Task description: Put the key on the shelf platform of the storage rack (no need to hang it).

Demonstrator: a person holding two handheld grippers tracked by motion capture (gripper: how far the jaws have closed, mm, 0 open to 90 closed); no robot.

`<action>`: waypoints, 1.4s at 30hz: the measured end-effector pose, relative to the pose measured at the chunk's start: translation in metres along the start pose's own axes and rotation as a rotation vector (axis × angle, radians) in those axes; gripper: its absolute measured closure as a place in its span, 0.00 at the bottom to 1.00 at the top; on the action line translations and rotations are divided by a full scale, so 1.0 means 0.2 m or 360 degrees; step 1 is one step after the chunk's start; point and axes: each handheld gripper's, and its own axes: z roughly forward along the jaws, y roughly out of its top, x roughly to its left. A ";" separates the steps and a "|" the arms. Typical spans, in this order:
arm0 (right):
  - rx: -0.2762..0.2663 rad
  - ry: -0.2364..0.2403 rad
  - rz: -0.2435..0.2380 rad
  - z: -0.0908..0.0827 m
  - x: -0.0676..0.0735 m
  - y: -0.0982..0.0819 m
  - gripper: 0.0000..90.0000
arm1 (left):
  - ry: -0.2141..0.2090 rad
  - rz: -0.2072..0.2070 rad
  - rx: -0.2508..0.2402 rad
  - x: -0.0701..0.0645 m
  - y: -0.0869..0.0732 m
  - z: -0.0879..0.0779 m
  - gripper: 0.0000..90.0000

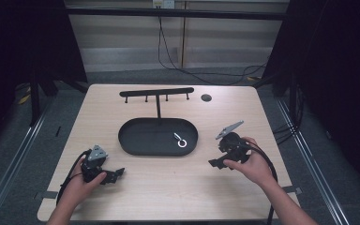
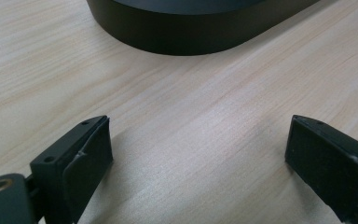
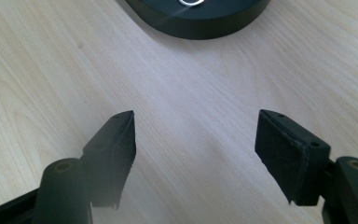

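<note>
A black oval tray (image 1: 136,140) is seated at the middle of the bench (image 1: 168,187). A small metal ring, probably a key ring (image 1: 182,142), is seen lying inside the tray's right end. The left hand-held gripper (image 1: 117,173) is held below-left of the tray, jaws spread and empty. The right hand-held gripper (image 1: 214,163) is held just right of the tray, likewise spread, nothing pinched.

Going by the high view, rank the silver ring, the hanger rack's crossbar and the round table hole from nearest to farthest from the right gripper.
From the right gripper:
1. Silver ring, in the black tray, to the gripper's left.
2. Round table hole, farther back on the table.
3. Hanger rack's crossbar, at the back left.
</note>
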 end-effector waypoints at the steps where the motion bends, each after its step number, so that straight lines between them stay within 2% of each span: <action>1: 0.0001 -0.0002 0.0002 0.00 0.00 0.00 0.33 | -0.0002 -0.0001 -0.0001 0.00 0.00 0.00 0.08; 13: -0.0016 -0.0009 0.0008 -0.02 0.00 -0.08 0.32 | 0.0000 0.0000 0.0000 0.00 0.00 0.00 0.08; 20: -0.0016 0.0011 0.0056 -0.01 -0.02 -0.14 0.33 | 0.0000 0.0001 0.0001 0.00 0.00 0.00 0.08; 42: -0.0021 -0.0022 0.0089 0.00 -0.04 -0.27 0.32 | -0.0001 0.0001 0.0000 0.00 0.00 0.00 0.08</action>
